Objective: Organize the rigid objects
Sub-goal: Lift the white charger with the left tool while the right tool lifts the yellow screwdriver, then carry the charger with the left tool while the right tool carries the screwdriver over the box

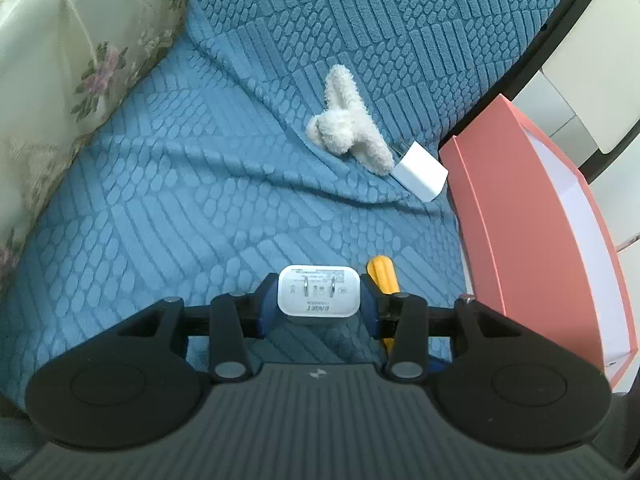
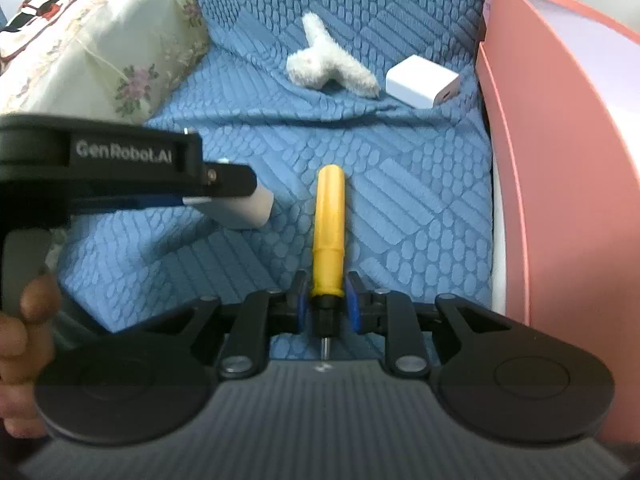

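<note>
My left gripper (image 1: 319,300) is shut on a white plug charger (image 1: 319,290), prongs facing the camera, held above the blue textured cover (image 1: 168,208). In the right wrist view the left gripper (image 2: 224,196) shows at the left with the charger (image 2: 248,208) in it. My right gripper (image 2: 327,304) is closed around the black neck of a yellow-handled screwdriver (image 2: 330,232) that lies on the cover; its handle also shows in the left wrist view (image 1: 383,276). A second white charger (image 1: 420,176) (image 2: 420,80) lies beside a fluffy white hair claw (image 1: 348,128) (image 2: 326,60).
A pink box (image 1: 520,216) (image 2: 560,160) with a white inside stands at the right edge of the cover. A floral cream pillow (image 1: 72,60) (image 2: 112,48) lies at the left. A hand (image 2: 24,336) holds the left gripper's handle.
</note>
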Demonstrator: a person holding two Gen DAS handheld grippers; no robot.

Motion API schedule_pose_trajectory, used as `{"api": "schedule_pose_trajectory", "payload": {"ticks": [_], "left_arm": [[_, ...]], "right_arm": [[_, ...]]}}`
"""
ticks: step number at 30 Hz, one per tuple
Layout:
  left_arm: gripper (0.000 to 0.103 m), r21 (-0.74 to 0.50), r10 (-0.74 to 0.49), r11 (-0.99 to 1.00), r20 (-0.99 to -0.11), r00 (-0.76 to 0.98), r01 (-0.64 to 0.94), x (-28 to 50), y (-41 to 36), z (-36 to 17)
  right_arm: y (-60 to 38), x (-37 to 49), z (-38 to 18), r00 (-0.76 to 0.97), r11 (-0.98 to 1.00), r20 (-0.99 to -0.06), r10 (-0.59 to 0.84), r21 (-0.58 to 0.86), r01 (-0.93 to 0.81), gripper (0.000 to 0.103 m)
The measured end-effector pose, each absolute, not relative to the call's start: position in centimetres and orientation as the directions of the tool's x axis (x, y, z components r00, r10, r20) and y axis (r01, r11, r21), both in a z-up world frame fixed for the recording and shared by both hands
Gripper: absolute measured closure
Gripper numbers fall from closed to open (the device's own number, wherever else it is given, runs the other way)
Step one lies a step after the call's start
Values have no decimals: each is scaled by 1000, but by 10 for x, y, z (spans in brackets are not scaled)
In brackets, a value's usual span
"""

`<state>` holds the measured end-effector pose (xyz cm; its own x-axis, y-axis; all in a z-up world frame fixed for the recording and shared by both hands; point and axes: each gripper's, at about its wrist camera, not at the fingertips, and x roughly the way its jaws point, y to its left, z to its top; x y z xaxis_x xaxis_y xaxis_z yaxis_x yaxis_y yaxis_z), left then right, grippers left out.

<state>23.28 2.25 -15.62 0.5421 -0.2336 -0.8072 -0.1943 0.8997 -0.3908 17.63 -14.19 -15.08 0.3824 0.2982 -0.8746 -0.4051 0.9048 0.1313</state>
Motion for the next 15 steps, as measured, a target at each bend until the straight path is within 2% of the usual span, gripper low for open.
{"api": "schedule_pose_trajectory", "payload": {"ticks": [15], "left_arm": [[50, -315, -198, 941, -808, 555, -123, 236, -1, -166]], "right_arm": [[-141, 178, -149, 450, 918, -855, 259, 72, -390, 83]]}}
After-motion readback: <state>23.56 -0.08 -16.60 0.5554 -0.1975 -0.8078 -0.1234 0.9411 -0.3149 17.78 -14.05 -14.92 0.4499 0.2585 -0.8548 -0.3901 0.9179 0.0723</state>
